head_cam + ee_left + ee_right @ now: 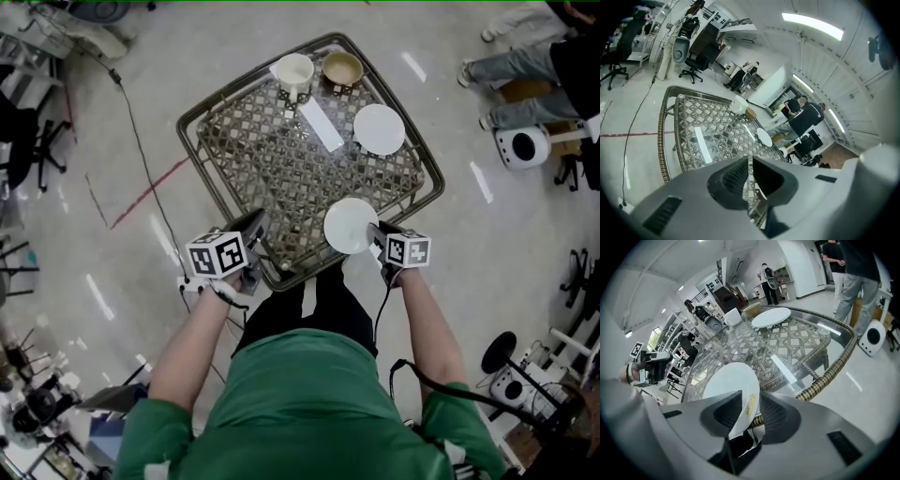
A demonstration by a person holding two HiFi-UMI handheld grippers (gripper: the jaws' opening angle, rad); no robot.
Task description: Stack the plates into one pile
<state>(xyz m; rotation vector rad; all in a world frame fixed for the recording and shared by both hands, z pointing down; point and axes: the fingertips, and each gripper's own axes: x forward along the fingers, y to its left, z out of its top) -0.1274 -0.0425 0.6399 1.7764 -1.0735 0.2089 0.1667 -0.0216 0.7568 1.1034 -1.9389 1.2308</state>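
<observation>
The near plate (351, 225) lies on the glass top at the near edge of the wicker table (217, 183), close to the person. Its near-right rim sits between the jaws of the right gripper (380, 234). In the right gripper view those jaws stand apart on either side of the rim, with a gap on one side, so the pads do not seem to be pressing on it. The far plate (379, 128) rests well apart towards the far right, with a white mug (293, 75) and a brown bowl (341, 68) at the far edge behind it. The left gripper (258, 223) hangs over the near-left rim of the table, its jaws closed on nothing. The step in hand looks like taking hold of the near plate. The next move would be to close firmly on the thin rim, lift the plate level and set it centred on the far plate.
</observation>
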